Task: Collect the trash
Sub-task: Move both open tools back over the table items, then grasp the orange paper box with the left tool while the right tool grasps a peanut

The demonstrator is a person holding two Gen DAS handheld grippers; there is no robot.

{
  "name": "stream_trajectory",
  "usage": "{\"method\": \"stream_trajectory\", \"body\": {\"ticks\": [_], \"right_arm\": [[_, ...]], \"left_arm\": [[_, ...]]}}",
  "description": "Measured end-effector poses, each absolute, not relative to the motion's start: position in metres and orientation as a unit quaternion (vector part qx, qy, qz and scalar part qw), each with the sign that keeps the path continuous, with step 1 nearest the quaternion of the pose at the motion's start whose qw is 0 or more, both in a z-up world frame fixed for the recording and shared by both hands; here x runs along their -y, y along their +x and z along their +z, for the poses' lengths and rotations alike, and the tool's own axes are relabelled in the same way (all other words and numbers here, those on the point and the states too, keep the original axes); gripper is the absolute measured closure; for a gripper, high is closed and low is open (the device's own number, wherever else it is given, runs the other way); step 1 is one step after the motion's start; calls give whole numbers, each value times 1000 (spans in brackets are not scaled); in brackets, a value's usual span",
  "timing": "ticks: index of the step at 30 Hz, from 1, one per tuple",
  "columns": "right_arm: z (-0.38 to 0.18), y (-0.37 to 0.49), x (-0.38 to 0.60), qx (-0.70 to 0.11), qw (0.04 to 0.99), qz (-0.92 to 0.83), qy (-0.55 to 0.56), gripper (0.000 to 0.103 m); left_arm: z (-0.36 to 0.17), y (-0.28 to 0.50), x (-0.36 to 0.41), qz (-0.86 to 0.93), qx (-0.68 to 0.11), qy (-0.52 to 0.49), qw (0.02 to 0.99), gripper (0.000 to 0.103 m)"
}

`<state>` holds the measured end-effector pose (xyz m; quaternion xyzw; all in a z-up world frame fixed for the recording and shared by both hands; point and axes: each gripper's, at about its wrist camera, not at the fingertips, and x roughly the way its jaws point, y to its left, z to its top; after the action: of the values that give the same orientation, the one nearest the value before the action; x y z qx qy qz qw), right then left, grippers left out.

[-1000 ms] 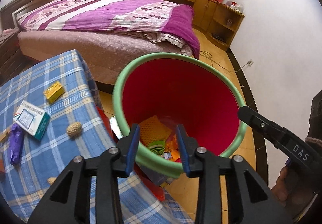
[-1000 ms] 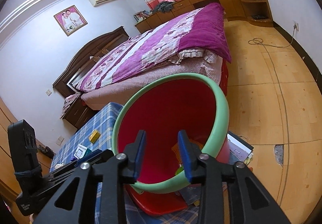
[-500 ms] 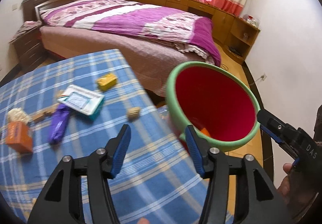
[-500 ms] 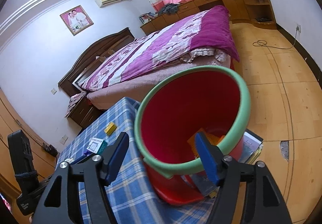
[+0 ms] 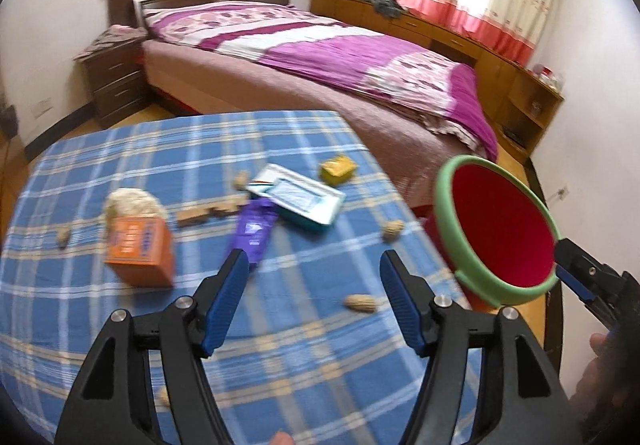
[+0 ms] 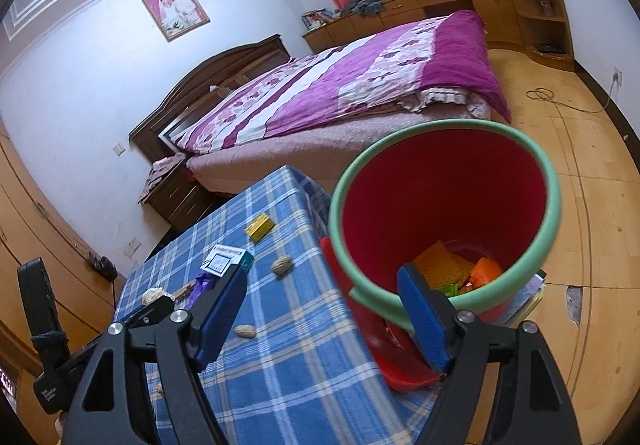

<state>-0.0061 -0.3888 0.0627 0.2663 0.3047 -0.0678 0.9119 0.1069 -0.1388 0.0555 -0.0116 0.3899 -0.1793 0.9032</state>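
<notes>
My left gripper [image 5: 313,265] hangs over the blue plaid table [image 5: 100,325], jaws opening with nothing between them. Ahead of it lie a purple wrapper [image 5: 256,229], an orange box [image 5: 138,245], a teal-and-white box [image 5: 298,197], a small yellow box [image 5: 338,169], a crumpled paper ball [image 5: 132,203] and several peanuts [image 5: 360,303]. The red bin with a green rim [image 5: 444,213] stands off the table's right edge. My right gripper [image 6: 322,285] is near that bin [image 6: 554,197], jaws opening and empty. Orange and yellow scraps [image 6: 440,265] lie in the bin's bottom.
A bed with a purple quilt [image 5: 360,65] stands behind the table. A dark nightstand [image 5: 116,81] is at the back left. Wooden cabinets [image 6: 520,5] line the window wall. A cable [image 6: 560,101] trails over the wooden floor, and papers [image 6: 528,297] lie under the bin.
Both grippers drew back from the bin's rim and their jaws spread wider. The left one swung left from the bin to over the tabletop.
</notes>
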Motion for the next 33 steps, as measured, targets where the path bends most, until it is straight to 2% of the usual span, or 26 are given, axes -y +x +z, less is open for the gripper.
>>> {"method": "stream_trajectory", "body": {"ticks": [16,33], "right_arm": [[49,39,346,-349,908,-41,229,23],[9,114,324,-418,894,-22,163,23]], "left_arm": [[33,141,60,-64,-396,-13,916,31],[3,168,40,-48,-420,-35,905,32]]}}
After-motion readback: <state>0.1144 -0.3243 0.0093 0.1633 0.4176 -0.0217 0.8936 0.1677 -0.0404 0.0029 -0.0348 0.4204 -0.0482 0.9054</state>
